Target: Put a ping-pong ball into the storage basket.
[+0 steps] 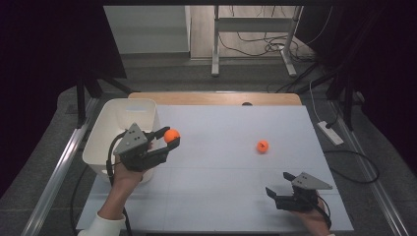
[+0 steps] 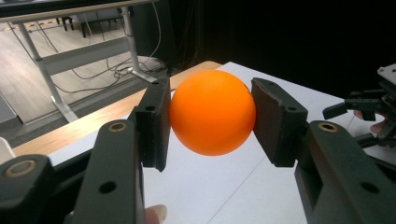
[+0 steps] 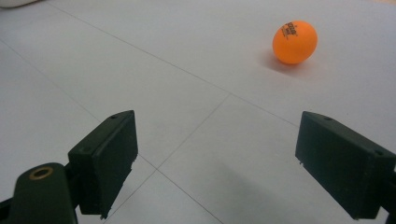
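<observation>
Left gripper (image 1: 166, 139) clamped on 1 orange ball (image 1: 171, 135) between its 2 pads, lifted above the white table (image 1: 221, 196), white bin (image 1: 118, 132) just behind it, right gripper (image 1: 276, 187) with jaws wide apart and nothing between them, second orange ball (image 3: 294, 41) lying ahead of it on the table, well apart.

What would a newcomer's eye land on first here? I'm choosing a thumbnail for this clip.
First, the bright orange plastic ball clamped between the black fingers of the left gripper, held just right of the white plastic bin. Next, a second orange ball with dark print lying alone on the pale table mat, ahead of the right gripper, whose fingers stand wide apart.
</observation>
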Demonstrator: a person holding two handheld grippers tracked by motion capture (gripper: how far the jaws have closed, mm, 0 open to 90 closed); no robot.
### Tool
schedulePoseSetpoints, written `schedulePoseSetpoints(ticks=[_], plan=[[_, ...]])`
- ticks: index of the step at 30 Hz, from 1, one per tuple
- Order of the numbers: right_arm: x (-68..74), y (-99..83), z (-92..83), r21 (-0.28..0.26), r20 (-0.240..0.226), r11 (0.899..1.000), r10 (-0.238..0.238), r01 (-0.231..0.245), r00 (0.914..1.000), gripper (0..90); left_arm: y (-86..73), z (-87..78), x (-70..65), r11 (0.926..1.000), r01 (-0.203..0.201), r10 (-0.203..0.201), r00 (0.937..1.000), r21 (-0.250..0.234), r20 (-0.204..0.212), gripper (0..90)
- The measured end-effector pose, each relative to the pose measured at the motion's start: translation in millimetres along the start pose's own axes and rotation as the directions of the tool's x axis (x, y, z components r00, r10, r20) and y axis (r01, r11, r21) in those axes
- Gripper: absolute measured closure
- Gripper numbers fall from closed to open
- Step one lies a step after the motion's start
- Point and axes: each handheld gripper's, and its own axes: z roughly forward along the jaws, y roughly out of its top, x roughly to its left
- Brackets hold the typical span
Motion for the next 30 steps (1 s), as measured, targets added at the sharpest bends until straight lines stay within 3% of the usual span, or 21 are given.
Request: schedulePoseSetpoints(ticks=[18, 30], plan=[[0.3, -0.1, -0.3, -0.002, 0.001, 1.0, -0.001, 0.001, 1.0, 13.2, 2.3, -3.8, 17.6, 0.9996, 0.026, -0.026, 0.9977, -0.006, -0.063, 50.6], [0.4, -0.3, 0.0, 0.0, 0.001, 1.0, -0.001, 0.001, 1.0, 13.2, 7.6, -5.9, 35.6, 0.9993, 0.037, -0.036, 0.9916, 0.0, -0.124, 50.6]])
